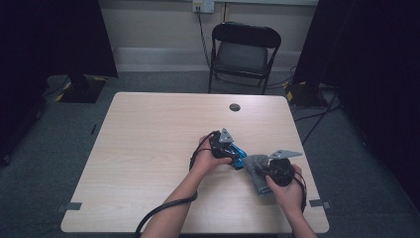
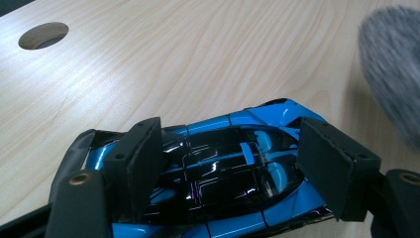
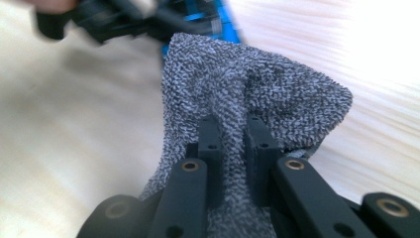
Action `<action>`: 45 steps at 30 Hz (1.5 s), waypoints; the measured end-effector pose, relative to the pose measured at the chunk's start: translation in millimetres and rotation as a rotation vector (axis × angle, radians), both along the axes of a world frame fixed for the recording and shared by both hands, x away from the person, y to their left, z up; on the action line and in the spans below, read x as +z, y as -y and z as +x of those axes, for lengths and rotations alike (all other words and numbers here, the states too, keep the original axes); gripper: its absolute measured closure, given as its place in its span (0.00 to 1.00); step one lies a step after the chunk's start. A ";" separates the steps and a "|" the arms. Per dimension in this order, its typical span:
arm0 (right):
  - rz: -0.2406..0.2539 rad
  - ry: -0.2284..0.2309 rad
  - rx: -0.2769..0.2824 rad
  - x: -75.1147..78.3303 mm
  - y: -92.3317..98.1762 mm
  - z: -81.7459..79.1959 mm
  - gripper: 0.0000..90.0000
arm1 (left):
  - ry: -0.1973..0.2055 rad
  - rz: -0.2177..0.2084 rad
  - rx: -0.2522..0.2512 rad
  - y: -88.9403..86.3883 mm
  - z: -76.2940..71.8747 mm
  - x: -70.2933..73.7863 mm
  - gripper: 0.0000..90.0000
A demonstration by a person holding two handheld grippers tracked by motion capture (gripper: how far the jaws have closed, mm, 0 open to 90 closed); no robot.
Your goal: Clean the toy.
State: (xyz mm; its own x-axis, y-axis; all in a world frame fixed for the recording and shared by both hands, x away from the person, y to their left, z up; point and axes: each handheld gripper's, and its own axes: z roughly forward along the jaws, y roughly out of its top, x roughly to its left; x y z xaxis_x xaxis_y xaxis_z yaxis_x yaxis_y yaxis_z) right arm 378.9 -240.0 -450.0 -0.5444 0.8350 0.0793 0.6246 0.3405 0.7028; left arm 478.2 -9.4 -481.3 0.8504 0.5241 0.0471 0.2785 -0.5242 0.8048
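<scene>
Item 1: blue and black toy car [image 2: 223, 173]. It sits on the desk [image 1: 148, 148] right of centre, clamped by its sides between the pads of the left tool [image 2: 228, 168]; the jaws stand wide because the car body fills them. In the high view the car [image 1: 238, 157] shows as a blue patch beside the left hand [image 1: 208, 158].

Item 2: grey knitted cloth [image 3: 247, 99]. It is pinched in a fold by the right tool [image 3: 233, 148], whose jaws are pressed close together on the fabric. In the high view the cloth [image 1: 255, 168] hangs just beside the car, under the right hand [image 1: 287, 191]; whether the two touch cannot be told.

Item 3: round cable hole [image 1: 235, 107] in the desk, well apart from the work. Folding chair [image 1: 245, 49] beyond the far edge.

Step in hand, by judgement: car held steady for wiping, cloth brought up to it.

Next move calls for: cloth drawn across the car's glossy top while the left tool holds firm, the fold kept secure in the pinch.
</scene>
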 end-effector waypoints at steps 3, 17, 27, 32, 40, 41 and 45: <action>0.020 -0.013 -0.032 -4.1 11.2 10.5 0.90 | -0.002 0.000 0.001 0.2 0.1 0.1 0.29; -0.055 -0.046 -0.115 -23.0 6.4 35.2 0.90 | -0.003 0.005 -0.003 0.2 -0.2 0.4 0.29; -0.104 -0.050 -0.059 -23.3 -5.5 31.0 0.90 | -0.002 0.003 -0.001 0.4 -0.4 0.1 0.29; -0.108 -0.055 -0.032 -22.9 -7.0 27.2 0.90 | -0.005 0.001 0.004 0.9 -0.5 0.2 0.29; -0.106 -0.054 0.020 -23.0 -14.3 16.4 0.89 | -0.001 -0.004 0.006 1.1 -1.0 -0.3 0.29; -0.108 -0.054 0.027 -22.9 -15.4 14.9 0.90 | -0.001 -0.004 0.006 1.1 -1.0 -0.3 0.29; -0.109 -0.058 0.053 -22.5 -20.4 11.2 0.89 | -0.002 -0.003 0.007 1.2 -1.0 -0.2 0.29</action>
State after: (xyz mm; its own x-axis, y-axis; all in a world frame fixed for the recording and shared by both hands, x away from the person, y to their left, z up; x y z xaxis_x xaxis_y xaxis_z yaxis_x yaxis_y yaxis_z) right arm 390.0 -219.6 -472.4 -0.5850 0.8107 0.0224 0.6425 0.4464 0.6228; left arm 477.2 -10.6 -481.5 0.8470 0.5298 0.0443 0.2832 -0.5202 0.8057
